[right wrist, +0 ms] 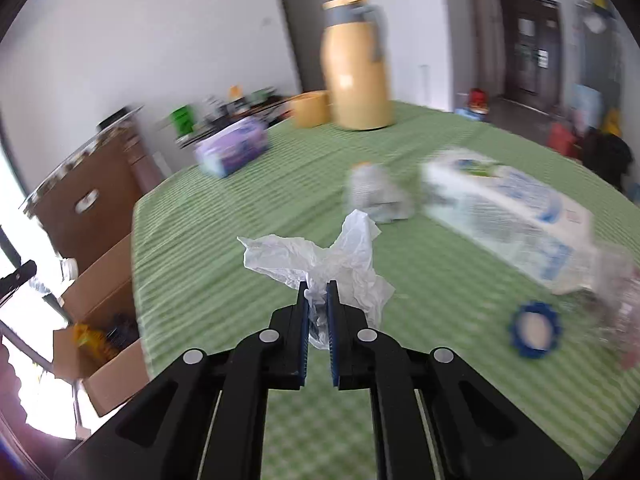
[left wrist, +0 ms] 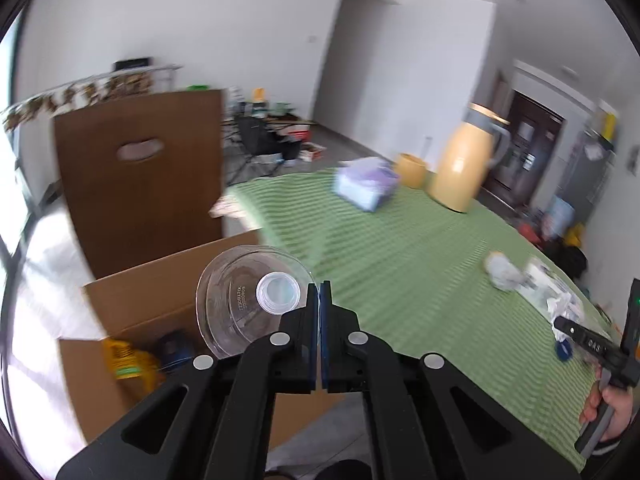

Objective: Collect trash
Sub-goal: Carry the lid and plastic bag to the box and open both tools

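Left gripper (left wrist: pixel 319 286) jaws clamped on clear domed lid (left wrist: pixel 248 300), right gripper (right wrist: pixel 317 286) jaws pinching crinkled plastic wrap (right wrist: pixel 320 260)

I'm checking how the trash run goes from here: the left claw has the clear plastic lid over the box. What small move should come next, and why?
Probably open the left claw and let the clear plastic lid drop. The lid, pinched at its edge, already hangs above the open cardboard box, where other trash lies. The right claw, shut on a crumpled plastic bag, is over the green tablecloth, so it would follow.
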Demonstrator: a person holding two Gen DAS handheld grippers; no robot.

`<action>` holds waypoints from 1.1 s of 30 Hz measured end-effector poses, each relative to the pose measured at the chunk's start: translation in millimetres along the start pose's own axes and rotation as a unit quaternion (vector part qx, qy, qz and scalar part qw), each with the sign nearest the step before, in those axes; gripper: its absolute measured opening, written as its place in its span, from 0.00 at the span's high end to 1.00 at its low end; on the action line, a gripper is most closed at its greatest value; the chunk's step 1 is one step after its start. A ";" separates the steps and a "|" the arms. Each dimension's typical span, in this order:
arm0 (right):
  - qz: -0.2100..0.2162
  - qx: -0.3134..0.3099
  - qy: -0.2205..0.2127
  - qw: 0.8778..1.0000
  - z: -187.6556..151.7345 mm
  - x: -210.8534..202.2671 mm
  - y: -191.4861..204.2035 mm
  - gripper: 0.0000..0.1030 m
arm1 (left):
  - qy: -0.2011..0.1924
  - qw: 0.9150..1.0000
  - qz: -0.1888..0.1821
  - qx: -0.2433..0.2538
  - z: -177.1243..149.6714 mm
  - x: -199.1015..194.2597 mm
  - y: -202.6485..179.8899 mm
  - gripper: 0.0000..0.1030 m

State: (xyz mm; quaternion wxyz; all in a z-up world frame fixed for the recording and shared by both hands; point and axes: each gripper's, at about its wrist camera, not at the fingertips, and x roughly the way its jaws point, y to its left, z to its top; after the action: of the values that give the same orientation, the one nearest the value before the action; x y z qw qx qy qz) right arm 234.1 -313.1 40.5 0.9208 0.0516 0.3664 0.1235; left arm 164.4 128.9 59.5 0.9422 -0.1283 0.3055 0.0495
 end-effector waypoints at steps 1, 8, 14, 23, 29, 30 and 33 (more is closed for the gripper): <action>0.010 -0.010 0.005 1.000 1.4 6.2 13.5 0.92 | 0.002 1.000 0.008 -0.011 -1.1 0.6 14.0 1.00; 0.098 -0.098 0.037 0.990 13.3 50.0 126.5 0.92 | 0.052 0.994 0.057 -0.084 -20.4 27.5 102.6 1.00; 0.157 -0.158 0.074 0.972 12.1 86.9 212.1 0.92 | 0.092 0.986 0.070 -0.119 -37.0 53.2 144.6 1.00; 0.201 -0.215 0.125 0.947 -8.4 139.1 304.5 0.92 | 0.161 0.975 0.060 -0.144 -64.0 86.6 172.5 0.82; 0.209 -0.238 0.150 0.936 -19.3 166.8 341.2 0.92 | 0.182 0.974 0.065 -0.115 -64.5 97.8 169.1 0.43; 0.210 -0.241 0.154 0.935 -21.2 170.4 345.1 0.92 | 0.182 0.974 0.066 -0.115 -63.8 98.8 168.9 0.41; 0.214 -0.245 0.164 0.931 -25.2 181.0 356.6 0.90 | 0.183 0.974 0.067 -0.116 -62.8 98.2 170.9 0.40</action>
State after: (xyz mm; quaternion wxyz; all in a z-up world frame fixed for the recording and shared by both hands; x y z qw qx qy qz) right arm 276.0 78.8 -31.4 0.7835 -0.1192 0.4514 0.4101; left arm 179.1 277.7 -83.4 0.8438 -0.2228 0.4726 0.1229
